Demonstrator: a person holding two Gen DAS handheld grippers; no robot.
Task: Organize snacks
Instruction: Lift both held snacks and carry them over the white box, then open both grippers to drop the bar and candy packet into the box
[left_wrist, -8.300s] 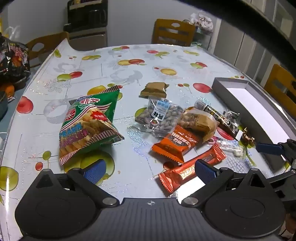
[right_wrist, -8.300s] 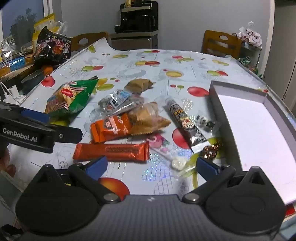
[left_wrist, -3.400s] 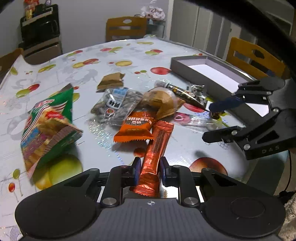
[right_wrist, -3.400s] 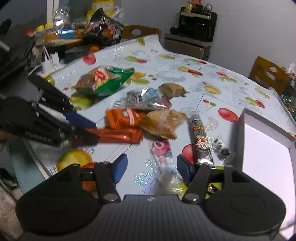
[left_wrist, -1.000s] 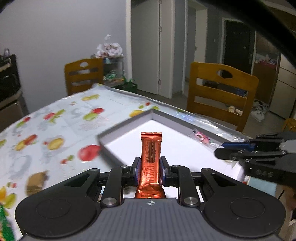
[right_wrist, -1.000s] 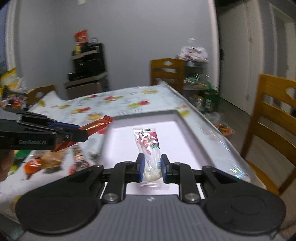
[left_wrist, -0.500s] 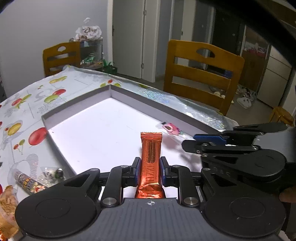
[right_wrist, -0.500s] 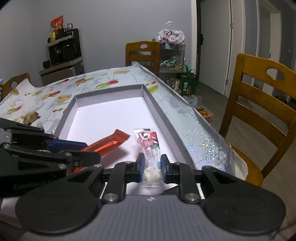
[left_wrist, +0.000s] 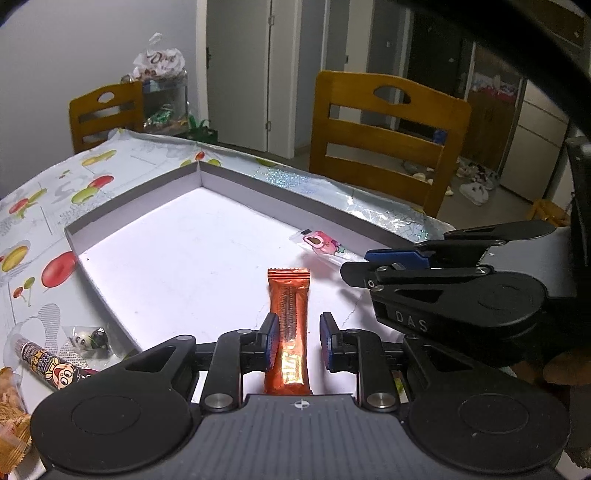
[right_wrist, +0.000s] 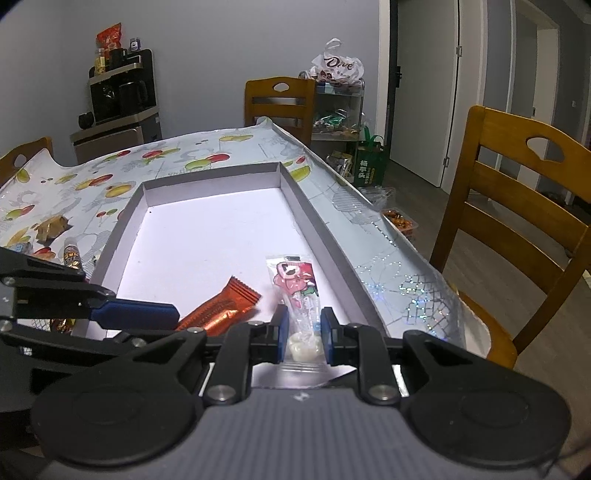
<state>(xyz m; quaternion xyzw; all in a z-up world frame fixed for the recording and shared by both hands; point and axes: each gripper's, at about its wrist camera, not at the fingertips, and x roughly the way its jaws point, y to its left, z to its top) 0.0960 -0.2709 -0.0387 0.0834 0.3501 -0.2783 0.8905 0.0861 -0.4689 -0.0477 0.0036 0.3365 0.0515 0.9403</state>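
Note:
My left gripper (left_wrist: 295, 328) is low over the white floor of the grey tray (left_wrist: 295, 201). The orange snack bar (left_wrist: 288, 295) lies between its jaws; the left pad touches it, a thin gap shows at the right pad, and the bar's far end rests on the tray floor. My right gripper (right_wrist: 303, 328) is shut on a clear sweet packet (right_wrist: 295, 284) with a pink cartoon print, near the tray's right wall (right_wrist: 314, 229). In the right wrist view the left gripper's fingers (right_wrist: 136, 313) enter from the left, the orange bar (right_wrist: 221, 306) sticking out past them.
On the fruit-print tablecloth left of the tray lie a tube snack (left_wrist: 44, 360), a small panda packet (left_wrist: 86, 338) and a brown packet (right_wrist: 51, 227). Wooden chairs (left_wrist: 384, 136) (right_wrist: 517, 206) stand close to the table's edge beside the tray.
Both grippers sank from above the tray down into it, each carrying its snack. The left jaws eased off the orange bar, leaving a gap at the right pad.

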